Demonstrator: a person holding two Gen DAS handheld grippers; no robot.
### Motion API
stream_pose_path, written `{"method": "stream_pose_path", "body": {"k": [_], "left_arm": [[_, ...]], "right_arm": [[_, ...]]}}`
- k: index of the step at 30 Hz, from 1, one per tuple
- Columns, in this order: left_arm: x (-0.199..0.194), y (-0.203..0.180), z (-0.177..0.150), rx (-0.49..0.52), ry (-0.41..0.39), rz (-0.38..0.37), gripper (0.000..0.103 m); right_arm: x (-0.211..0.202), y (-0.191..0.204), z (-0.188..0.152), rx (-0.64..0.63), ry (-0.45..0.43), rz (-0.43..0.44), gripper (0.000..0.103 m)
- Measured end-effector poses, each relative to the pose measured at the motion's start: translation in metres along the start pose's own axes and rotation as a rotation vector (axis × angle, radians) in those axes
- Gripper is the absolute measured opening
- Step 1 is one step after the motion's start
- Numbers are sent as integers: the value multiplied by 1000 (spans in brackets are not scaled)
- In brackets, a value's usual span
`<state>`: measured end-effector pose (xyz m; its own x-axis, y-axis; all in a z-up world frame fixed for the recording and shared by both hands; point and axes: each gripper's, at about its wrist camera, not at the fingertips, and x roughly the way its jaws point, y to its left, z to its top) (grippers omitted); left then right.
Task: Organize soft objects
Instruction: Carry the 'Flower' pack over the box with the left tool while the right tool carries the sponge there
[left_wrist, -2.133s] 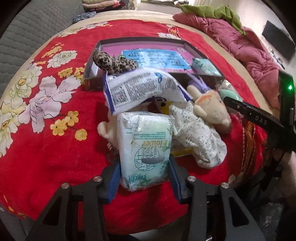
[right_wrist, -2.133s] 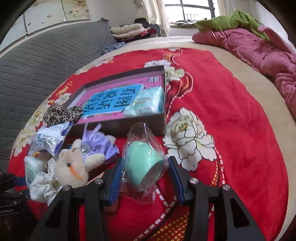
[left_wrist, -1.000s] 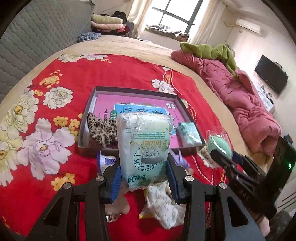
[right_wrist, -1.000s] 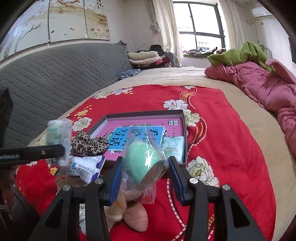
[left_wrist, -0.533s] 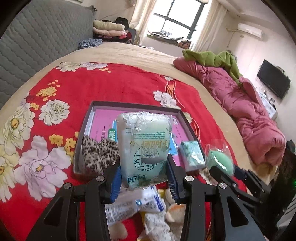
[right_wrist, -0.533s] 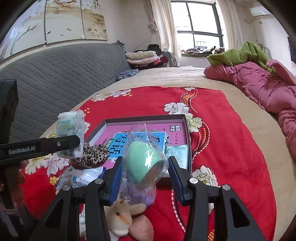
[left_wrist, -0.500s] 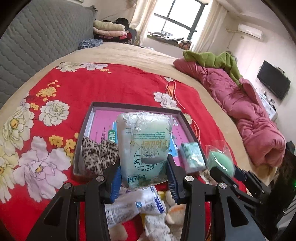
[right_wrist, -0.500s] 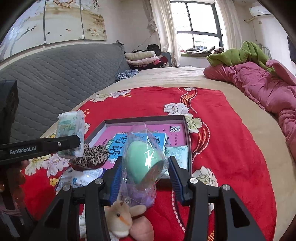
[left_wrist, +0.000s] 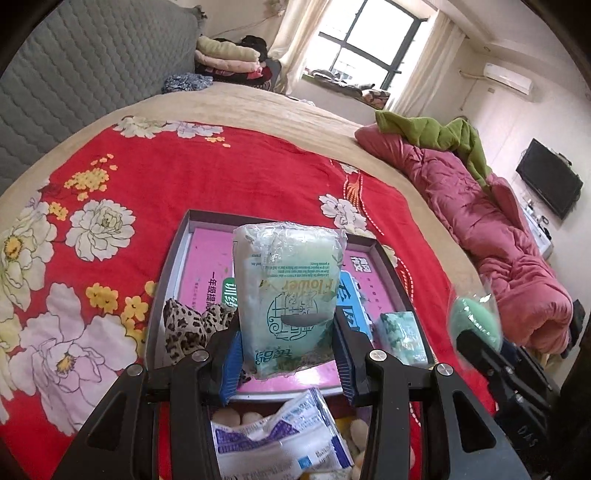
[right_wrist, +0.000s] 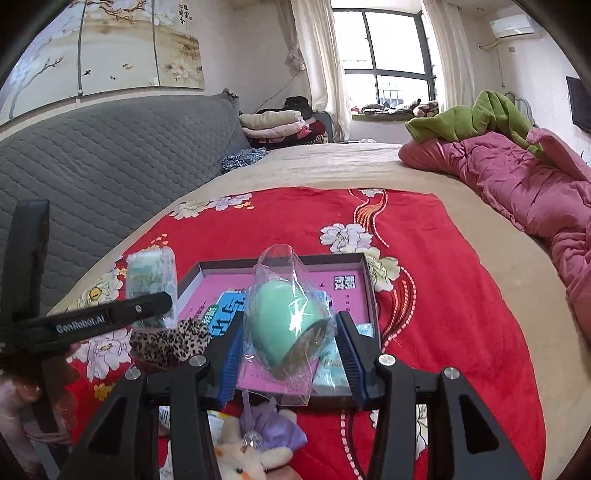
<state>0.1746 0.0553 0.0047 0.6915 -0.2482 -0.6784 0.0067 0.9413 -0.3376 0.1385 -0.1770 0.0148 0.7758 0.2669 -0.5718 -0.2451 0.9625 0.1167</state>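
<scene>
Bed: I see a wide bed with a beige sheet and a grey quilted headboard.
Blanket: a red flowered blanket covers the near part; a crumpled pink quilt lies along its right side.
Box: a shallow dark box with a pink printed bottom sits on the blanket.
Inside the box: a leopard-print fabric piece at the near left, a small green tissue pack at the near right.
Left gripper: my left gripper clamps an upright tissue pack, held above the box.
Right gripper: my right gripper grips a mint-green sponge in a clear bag, above the box's near edge.
Loose items: a white wipes packet, a plush toy and a purple pouch lie before the box.
</scene>
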Motion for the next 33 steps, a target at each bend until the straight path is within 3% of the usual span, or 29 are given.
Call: {"method": "stream_pose_path", "body": {"k": [16, 33], "left_arm": [[34, 19, -5, 9, -4, -21, 44], [69, 27, -20, 4, 116, -15, 44]], "right_arm": [[37, 16, 9, -23, 23, -3, 48], [69, 15, 3, -22, 98, -8, 48]]}}
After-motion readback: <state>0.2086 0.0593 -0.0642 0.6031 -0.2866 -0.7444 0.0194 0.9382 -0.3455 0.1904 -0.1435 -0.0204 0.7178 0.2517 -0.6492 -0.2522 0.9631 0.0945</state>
